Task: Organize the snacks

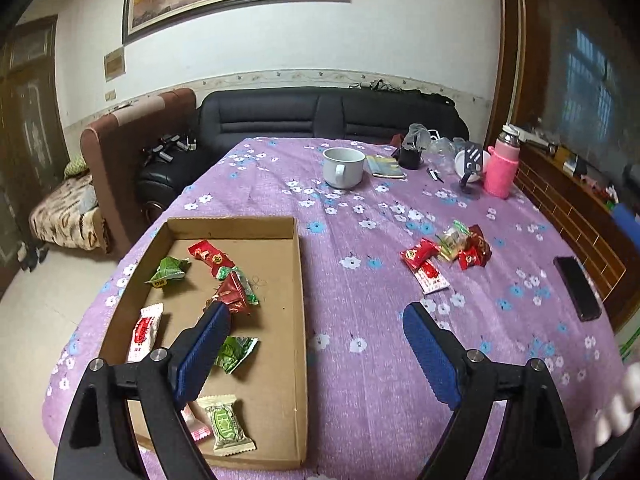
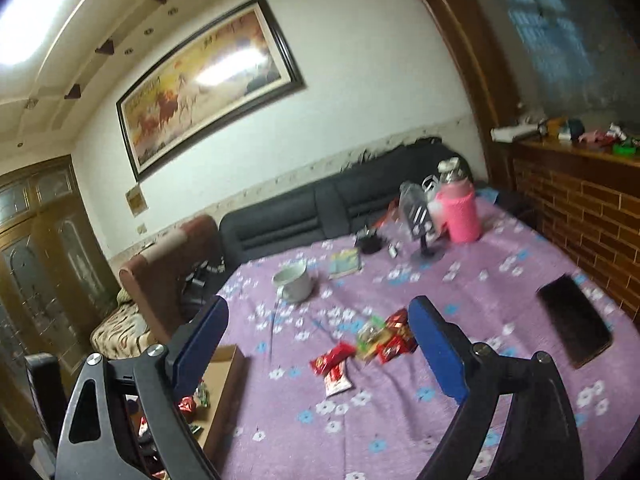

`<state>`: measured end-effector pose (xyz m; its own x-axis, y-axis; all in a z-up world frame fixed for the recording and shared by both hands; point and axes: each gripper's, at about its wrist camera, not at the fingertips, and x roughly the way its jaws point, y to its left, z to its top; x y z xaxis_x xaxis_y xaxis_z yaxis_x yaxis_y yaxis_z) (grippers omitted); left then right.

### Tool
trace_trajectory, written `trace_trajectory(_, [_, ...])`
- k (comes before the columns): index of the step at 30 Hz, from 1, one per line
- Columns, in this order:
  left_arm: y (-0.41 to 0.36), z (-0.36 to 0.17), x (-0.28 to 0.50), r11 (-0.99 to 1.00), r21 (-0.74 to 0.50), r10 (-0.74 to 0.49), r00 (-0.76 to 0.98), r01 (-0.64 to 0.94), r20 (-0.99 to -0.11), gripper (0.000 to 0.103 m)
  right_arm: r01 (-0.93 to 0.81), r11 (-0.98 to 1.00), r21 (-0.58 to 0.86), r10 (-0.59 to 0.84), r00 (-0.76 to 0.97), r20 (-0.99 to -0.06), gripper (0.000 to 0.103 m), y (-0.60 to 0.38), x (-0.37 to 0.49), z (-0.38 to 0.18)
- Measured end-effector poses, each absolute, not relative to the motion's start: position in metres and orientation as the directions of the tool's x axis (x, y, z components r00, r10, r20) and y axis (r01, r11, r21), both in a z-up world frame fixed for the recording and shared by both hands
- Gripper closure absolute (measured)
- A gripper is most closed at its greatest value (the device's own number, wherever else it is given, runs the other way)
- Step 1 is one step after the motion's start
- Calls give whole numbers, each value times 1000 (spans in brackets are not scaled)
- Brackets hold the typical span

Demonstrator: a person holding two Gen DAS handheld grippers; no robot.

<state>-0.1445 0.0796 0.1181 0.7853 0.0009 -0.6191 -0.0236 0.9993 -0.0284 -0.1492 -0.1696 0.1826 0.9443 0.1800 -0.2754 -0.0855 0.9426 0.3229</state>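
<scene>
A shallow cardboard tray lies on the purple flowered tablecloth at the left and holds several wrapped snacks, red, green and white. A small pile of loose snacks lies on the cloth to the right of the tray; it also shows in the right wrist view. My left gripper is open and empty, above the tray's right edge. My right gripper is open and empty, above the cloth in front of the pile, with the tray at its lower left.
A white mug, a booklet, a pink bottle and small items stand at the table's far side. A black phone lies near the right edge. A dark sofa is behind the table.
</scene>
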Motion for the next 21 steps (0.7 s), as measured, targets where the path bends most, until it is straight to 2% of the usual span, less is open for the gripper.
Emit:
trace_trajectory(5, [77,121,-152,1000,-24,0,789,-19,-615,12,-84,945,316,169,952,-254,12,-174,-159,188])
trace_trajectory(17, [74,118,-151,1000,-29,-13,773,-6,-634,12,-95,948,305,195,928,-317,12,-169,-149,176])
trace_trajectory(21, [76,112,-146,998,-69,-53,758,11,-650,12,-78,948,308,188,919,-348,12,-172,-138,165])
